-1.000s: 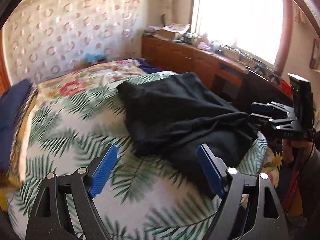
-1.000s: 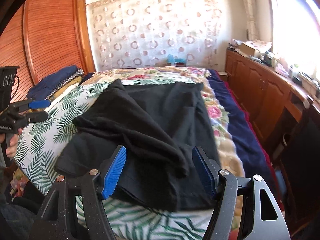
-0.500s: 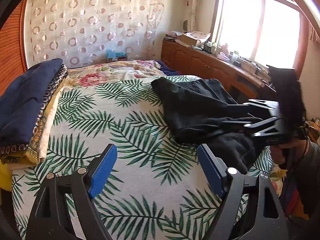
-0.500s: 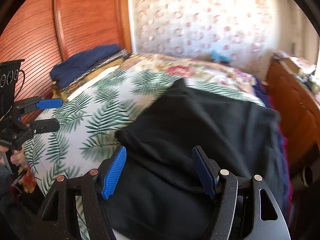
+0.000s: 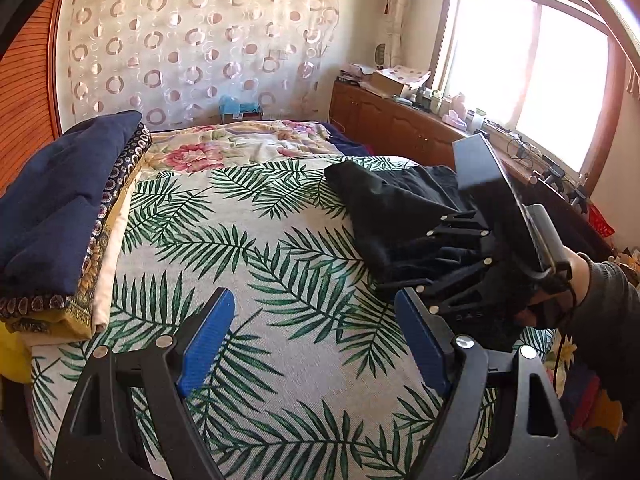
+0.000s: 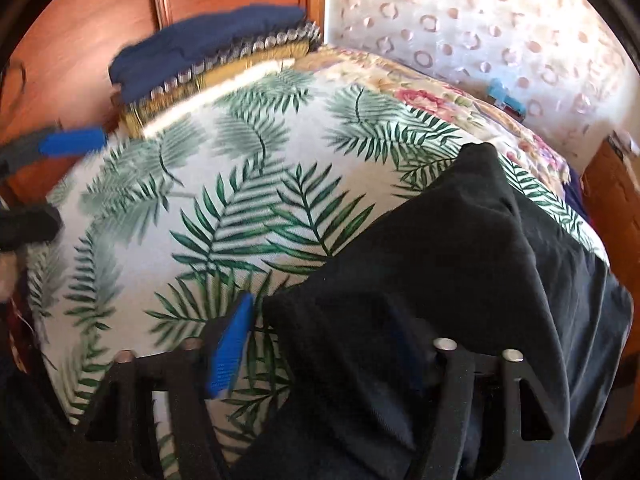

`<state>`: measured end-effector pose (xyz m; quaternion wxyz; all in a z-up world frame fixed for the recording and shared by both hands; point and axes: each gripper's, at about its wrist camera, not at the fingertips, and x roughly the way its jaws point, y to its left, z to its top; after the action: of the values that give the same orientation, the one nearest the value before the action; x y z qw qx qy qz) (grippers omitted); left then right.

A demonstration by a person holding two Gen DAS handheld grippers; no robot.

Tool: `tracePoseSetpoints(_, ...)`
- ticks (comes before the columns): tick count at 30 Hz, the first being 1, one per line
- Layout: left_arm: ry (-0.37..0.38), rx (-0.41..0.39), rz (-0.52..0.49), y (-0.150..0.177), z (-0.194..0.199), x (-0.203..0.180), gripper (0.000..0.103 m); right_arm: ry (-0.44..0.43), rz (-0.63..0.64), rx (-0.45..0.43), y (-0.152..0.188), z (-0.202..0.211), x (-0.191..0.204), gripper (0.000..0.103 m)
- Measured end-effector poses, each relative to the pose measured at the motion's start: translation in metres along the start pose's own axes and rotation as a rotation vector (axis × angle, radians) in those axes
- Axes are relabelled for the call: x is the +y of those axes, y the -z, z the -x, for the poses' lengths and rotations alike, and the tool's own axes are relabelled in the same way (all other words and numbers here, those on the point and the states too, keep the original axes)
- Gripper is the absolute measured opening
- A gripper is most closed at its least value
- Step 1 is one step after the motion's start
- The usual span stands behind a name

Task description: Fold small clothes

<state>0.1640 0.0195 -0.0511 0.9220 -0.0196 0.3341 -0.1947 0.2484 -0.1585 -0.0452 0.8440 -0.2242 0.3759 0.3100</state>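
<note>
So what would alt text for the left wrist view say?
Open left tongs hover over a palm-leaf bedspread. To the right, the right tongs reach into a crumpled black garment; folded navy bedding is stacked at left.

Sunlit window (image 5: 532,92) w/ wood cabinets (image 5: 400,128), circle-print curtain (image 5: 200,48)

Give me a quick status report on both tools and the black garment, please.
Left tool open, over bare palm-print bedspread. Right tool open, low at black garment, fabric draped over one finger. Nothing in the way; folded pile off at bed's edge.
</note>
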Motion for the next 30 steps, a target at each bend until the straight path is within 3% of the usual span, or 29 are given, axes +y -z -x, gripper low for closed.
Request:
tracePoseSetpoints(1, 0.004, -0.001, -0.003, -0.002, -0.002, 0.0, 0.083, 0.02, 0.021, 0.0, -0.004, 0.001, 0.002, 0.042)
tracePoseSetpoints(2, 0.006, -0.003, -0.008, -0.005, -0.004, -0.001, 0.083, 0.022, 0.03, 0.005, -0.007, 0.001, 0.001, 0.016)
tracePoseSetpoints(5, 0.013, -0.005, -0.022, -0.013, -0.01, -0.002, 0.083, -0.028, -0.007, -0.046, -0.013, 0.019, -0.016, 0.013)
tracePoseSetpoints(9, 0.04, 0.003, -0.022, -0.022, -0.023, -0.004, 0.083, -0.01, -0.105, -0.178, -0.014, 0.066, -0.065, 0.012)
tracePoseSetpoints(13, 0.051, 0.024, -0.034, -0.027, -0.039, -0.011, 0.083, 0.123, -0.171, -0.211, -0.015, 0.086, -0.134, 0.012)
tracePoseSetpoints(17, 0.065, 0.043, -0.029, -0.027, -0.051, -0.016, 0.083, 0.242, -0.266, -0.176, -0.004, 0.08, -0.204, 0.012)
tracePoseSetpoints(21, 0.069, 0.068, -0.033, -0.025, -0.059, -0.023, 0.083, 0.257, -0.351, -0.113, 0.007, 0.053, -0.251, 0.011)
tracePoseSetpoints(25, 0.072, 0.092, -0.039, -0.021, -0.065, -0.029, 0.083, 0.262, -0.378, -0.061, 0.003, 0.026, -0.268, 0.012)
tracePoseSetpoints(27, 0.071, 0.098, -0.041, -0.019, -0.066, -0.031, 0.083, 0.276, -0.395, -0.05, -0.003, 0.018, -0.276, 0.021)
tracePoseSetpoints(30, 0.073, 0.104, -0.044, -0.016, -0.066, -0.036, 0.083, 0.365, -0.429, -0.039, -0.009, 0.018, -0.279, 0.035)
